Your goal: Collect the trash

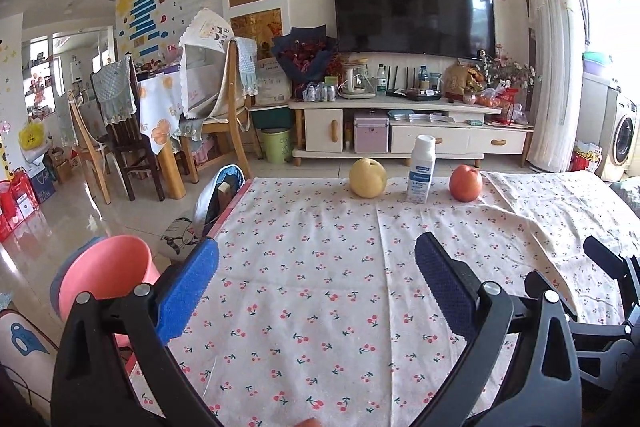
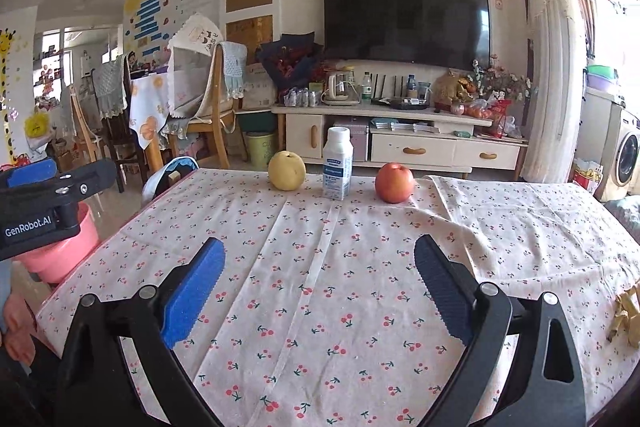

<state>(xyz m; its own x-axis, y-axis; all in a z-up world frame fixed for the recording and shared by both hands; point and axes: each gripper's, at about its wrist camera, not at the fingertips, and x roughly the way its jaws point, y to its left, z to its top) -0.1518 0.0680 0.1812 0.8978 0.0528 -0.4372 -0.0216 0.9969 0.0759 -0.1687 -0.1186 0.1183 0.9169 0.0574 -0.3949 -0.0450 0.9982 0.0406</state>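
Left wrist view: the left tongs (image 1: 316, 259) gape wide over the cherry-print worktop (image 1: 320, 307), holding nothing. Three things stand in a row at the far edge — one yellow pear (image 1: 367, 177), one white milk bottle (image 1: 421, 169) upright between the fruits, one red apple (image 1: 465, 183). One pink bucket (image 1: 102, 271) sits just off the worktop's left edge. Right wrist view shows the right tongs (image 2: 319, 259) equally wide and empty — one crumpled yellowish scrap (image 2: 626, 315) lies near the right edge.
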